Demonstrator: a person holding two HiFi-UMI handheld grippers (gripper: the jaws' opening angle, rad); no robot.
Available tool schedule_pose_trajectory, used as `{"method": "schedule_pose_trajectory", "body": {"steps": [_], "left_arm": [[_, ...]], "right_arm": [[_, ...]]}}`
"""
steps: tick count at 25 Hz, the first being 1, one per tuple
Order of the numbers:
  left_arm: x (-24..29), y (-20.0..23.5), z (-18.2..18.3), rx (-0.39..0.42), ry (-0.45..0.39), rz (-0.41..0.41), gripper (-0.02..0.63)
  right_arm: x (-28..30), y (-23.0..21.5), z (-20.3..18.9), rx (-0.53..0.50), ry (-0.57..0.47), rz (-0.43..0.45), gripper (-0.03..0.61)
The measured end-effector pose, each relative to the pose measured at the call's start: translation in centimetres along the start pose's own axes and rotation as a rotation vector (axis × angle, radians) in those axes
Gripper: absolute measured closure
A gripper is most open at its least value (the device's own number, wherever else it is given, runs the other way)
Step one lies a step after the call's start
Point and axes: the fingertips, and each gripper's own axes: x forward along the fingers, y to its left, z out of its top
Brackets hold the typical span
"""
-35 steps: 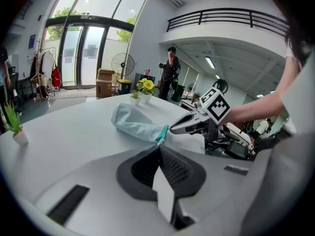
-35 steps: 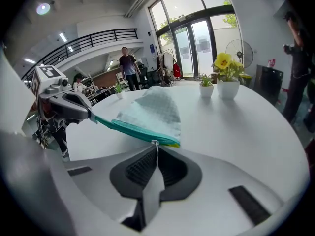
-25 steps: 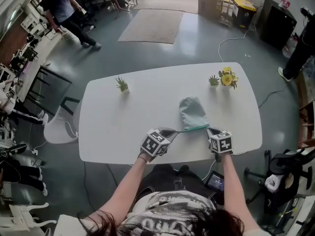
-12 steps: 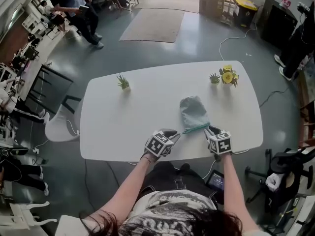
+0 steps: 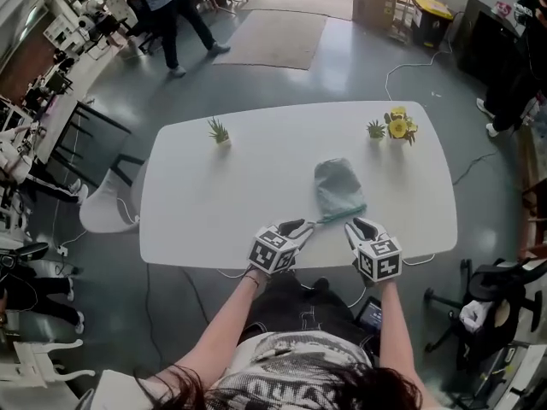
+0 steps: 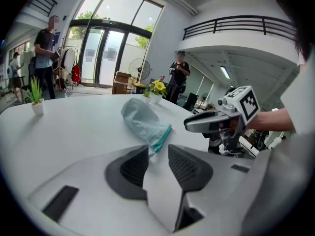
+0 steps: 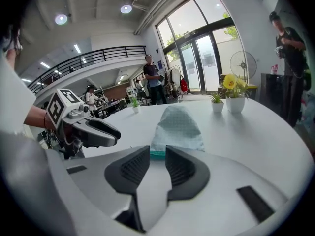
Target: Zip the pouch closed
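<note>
Pouch [image 5: 338, 188]: pale green, flat on desk [image 5: 205, 203], long axis running away from the person, teal zipper edge [image 5: 342, 214] crosswise at the near end. Left tongs [image 5: 304, 227]: jaws just opened, released; the edge's left tip lies at their mouth, unpinched. Right tongs [image 5: 357, 225]: released, empty, just short of the edge's right end. Left tongs nearer.

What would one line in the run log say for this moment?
left gripper: jaws just been opening, pouch zip end at tips, ungripped | right gripper: open, empty | pouch: flat on table
</note>
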Motion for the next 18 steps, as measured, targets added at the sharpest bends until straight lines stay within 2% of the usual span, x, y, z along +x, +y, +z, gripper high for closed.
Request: {"method": "schedule_pose_trajectory", "body": {"steps": [6,13,18], "left_arm": [[-3.1,-0.8,0.0,0.019,-0.060,0.059,0.494],[-7.1,-0.2,0.9,-0.021,-0.161,0.142,0.509],[-9.9,-0.1,1.2,-0.035,-0.220,0.171,0.514]], "right_arm": [[-1.6,3.7,1.2,0.001,-0.070,0.054,0.476],[-2.7,5.5,2.2,-0.003,-0.118,0.083,0.480],[-2.9,7.7,3.0,-0.039,-0.121,0.123,0.480]]}}
